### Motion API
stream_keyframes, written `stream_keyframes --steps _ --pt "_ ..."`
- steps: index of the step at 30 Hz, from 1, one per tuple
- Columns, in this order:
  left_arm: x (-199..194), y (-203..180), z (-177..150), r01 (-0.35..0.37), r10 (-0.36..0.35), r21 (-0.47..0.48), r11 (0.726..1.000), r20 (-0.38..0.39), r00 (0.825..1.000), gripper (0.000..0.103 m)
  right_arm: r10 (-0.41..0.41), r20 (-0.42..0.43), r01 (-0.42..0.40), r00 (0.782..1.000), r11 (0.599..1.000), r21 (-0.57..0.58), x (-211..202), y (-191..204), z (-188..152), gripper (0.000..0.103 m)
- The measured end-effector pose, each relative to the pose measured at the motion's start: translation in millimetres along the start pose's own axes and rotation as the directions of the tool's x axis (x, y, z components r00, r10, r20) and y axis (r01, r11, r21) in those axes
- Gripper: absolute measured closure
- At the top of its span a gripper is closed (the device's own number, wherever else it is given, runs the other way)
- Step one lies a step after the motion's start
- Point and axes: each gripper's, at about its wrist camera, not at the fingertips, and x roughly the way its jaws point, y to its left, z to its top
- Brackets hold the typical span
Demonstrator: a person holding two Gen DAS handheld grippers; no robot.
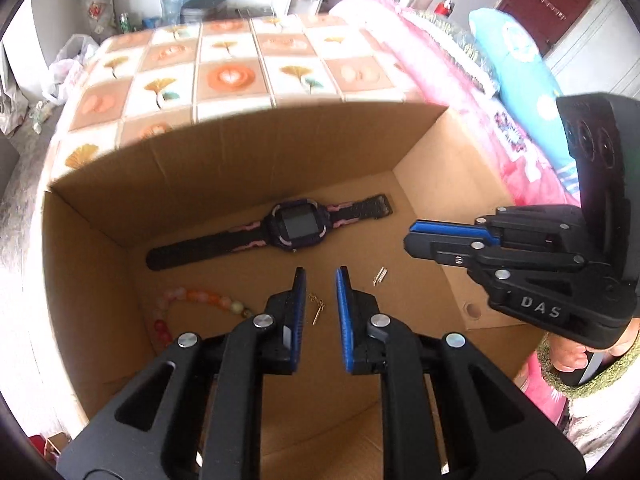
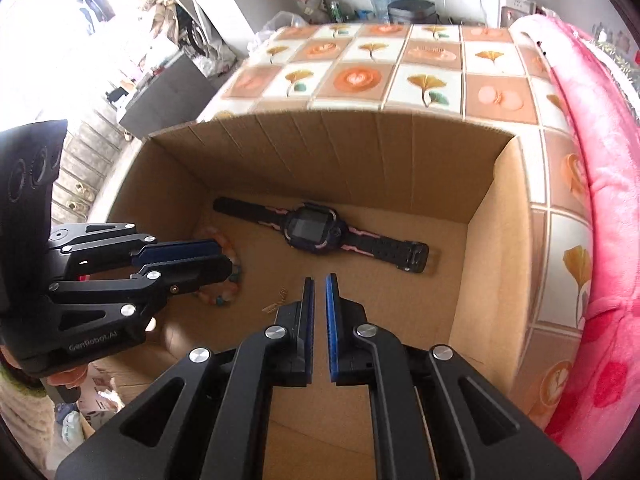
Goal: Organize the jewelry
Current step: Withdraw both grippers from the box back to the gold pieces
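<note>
An open cardboard box [image 1: 224, 168] holds the jewelry. On its floor lie a black and pink watch [image 1: 294, 226], a bracelet of orange and pink beads [image 1: 200, 296], a small gold earring [image 1: 316, 310] and a tiny silver piece [image 1: 380, 276]. My left gripper [image 1: 321, 272] points down into the box, open, with the gold earring on the floor seen through the gap between its blue pads. My right gripper [image 2: 319, 280] hangs over the box to the right, shut and holding nothing. In the right wrist view the watch [image 2: 310, 230] lies ahead, and the left gripper [image 2: 224, 258] partly hides the bracelet [image 2: 230, 248].
The box stands on a bed with a checked leaf-pattern cover [image 1: 232, 76]. A pink blanket [image 2: 600, 200] and a blue pillow [image 1: 520, 68] lie along the right side. The box walls [image 2: 492, 240] rise around both grippers. A hand [image 1: 568, 356] holds the right gripper.
</note>
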Motion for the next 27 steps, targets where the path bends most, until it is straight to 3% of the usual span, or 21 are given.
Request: stream_keyframes --steps 4,6,8,11,16,20,22,25,27 --pt "-40 -12 -12 0.019 -0.024 0.045 0.999 0.117 0.993 0.087 0.012 0.105 -0.01 0.994 1.0 -0.025 -40 13 -11 0.096" --pt "-69 -21 -28 0.012 -0.03 0.091 0.996 0.194 0.98 0.08 0.016 0.179 -0.006 0.984 0.999 -0.053 -70 24 -24 0.09" --pt "-97 -28 -50 0.017 -0.054 0.139 0.99 0.268 0.962 0.072 0.029 0.258 -0.009 0.966 0.997 -0.079 -98 34 -43 0.07" --pt "-126 -34 -85 0.025 -0.083 0.184 0.983 0.318 0.944 0.067 0.042 0.352 -0.001 0.935 0.993 -0.115 -133 53 -78 0.065" --pt "-156 -29 -147 0.007 -0.091 0.203 0.979 0.405 0.91 0.06 0.052 0.428 0.004 0.902 0.992 -0.128 -158 73 -139 0.064" --pt "-163 -21 -194 -0.001 -0.077 0.168 0.986 0.458 0.885 0.05 0.027 0.422 0.007 0.906 0.997 -0.079 -146 78 -186 0.064" --pt "-157 -18 -211 0.01 -0.074 0.141 0.99 0.457 0.886 0.048 0.017 0.389 -0.003 0.921 0.999 -0.035 -127 75 -204 0.064" --pt "-128 -18 -227 -0.018 -0.033 0.122 0.992 0.403 0.915 0.046 -0.022 0.306 0.012 0.952 0.999 0.035 -86 70 -223 0.064" --pt "-104 -21 -238 -0.083 0.037 0.117 0.99 0.352 0.935 0.045 -0.049 0.251 0.037 0.967 0.998 0.054 -60 71 -233 0.064"
